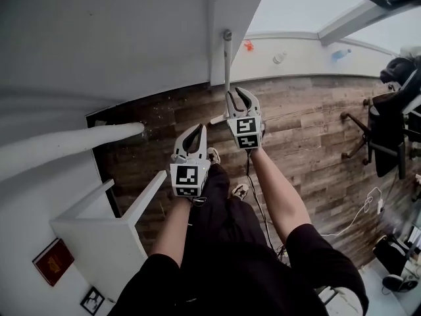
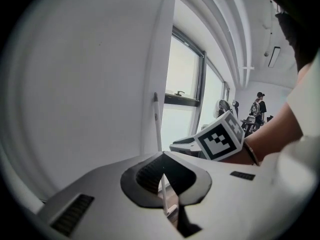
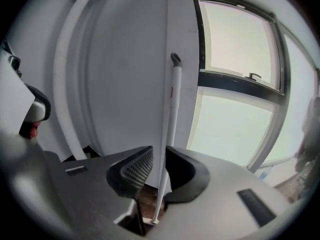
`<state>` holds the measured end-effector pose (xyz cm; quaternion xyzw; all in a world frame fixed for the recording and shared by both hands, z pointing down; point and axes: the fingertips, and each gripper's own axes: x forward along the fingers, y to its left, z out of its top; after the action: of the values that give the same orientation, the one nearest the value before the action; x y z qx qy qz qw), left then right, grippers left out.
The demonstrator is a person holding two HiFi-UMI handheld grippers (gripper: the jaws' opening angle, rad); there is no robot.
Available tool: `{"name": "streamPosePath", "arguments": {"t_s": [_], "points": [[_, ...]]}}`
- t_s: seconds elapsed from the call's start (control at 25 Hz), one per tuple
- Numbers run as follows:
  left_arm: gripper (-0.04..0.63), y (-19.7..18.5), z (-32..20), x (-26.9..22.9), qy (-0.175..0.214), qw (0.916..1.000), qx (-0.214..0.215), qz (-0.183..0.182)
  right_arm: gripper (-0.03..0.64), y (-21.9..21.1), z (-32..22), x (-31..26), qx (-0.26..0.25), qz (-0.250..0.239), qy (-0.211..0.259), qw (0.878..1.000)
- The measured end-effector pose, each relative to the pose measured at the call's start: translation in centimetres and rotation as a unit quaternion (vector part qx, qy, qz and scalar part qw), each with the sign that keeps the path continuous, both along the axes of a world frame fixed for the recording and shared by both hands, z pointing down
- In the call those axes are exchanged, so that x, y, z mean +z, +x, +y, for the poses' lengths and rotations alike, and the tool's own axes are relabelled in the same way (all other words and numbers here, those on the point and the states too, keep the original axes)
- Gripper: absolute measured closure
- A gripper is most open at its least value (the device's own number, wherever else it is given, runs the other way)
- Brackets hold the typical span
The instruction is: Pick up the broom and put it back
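Observation:
The broom [image 1: 227,61] has a thin white handle and stands upright against the corner of a white pillar [image 1: 230,5]. Its foot rests on the wood floor. My right gripper [image 1: 238,94] is at the lower part of the handle. In the right gripper view the broom [image 3: 172,99] runs up between the jaws of the right gripper [image 3: 160,151], which stand open with a gap beside the handle. My left gripper [image 1: 195,130] hangs lower and to the left, away from the handle. Its tips meet, and the left gripper [image 2: 162,155] holds nothing. Behind them the broom [image 2: 156,119] shows.
A white wall [image 1: 99,38] fills the left. A white shelf unit [image 1: 99,236] stands at the lower left. Dark office chairs [image 1: 388,130] and a loose cable [image 1: 368,206] are on the wood floor at right. A person [image 2: 259,106] stands far off by the windows.

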<state>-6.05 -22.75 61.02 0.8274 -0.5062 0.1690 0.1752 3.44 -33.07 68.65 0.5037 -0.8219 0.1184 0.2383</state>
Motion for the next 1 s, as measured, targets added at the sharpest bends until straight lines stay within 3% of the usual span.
{"name": "streamPosePath", "arguments": {"t_s": [0.08, 0.12, 0.44, 0.64, 1.0], "points": [[0.595, 0.4, 0.9, -0.7, -0.001, 1.0, -0.003, 0.001, 0.583, 0.1, 1.8, -1.5, -0.005, -0.01, 0.005, 1.0], [0.595, 0.6, 1.3, -1.1, -0.001, 1.0, -0.006, 0.003, 0.591, 0.1, 2.7, -2.3, -0.009, -0.015, 0.007, 1.0], [0.595, 1.6, 3.6, -4.1, 0.019, 0.9996, -0.02, 0.011, 0.595, 0.6, 8.8, -8.7, -0.031, -0.024, 0.031, 0.999], [0.595, 2.7, 6.4, -6.7, 0.034, 0.9993, -0.012, 0.008, 0.595, 2.2, 12.9, -13.0, -0.018, -0.055, 0.05, 0.997], [0.595, 6.0, 10.0, -11.3, 0.065, 0.9976, -0.006, 0.02, 0.595, 5.4, 17.8, -18.6, -0.008, -0.056, 0.094, 0.994]]}}
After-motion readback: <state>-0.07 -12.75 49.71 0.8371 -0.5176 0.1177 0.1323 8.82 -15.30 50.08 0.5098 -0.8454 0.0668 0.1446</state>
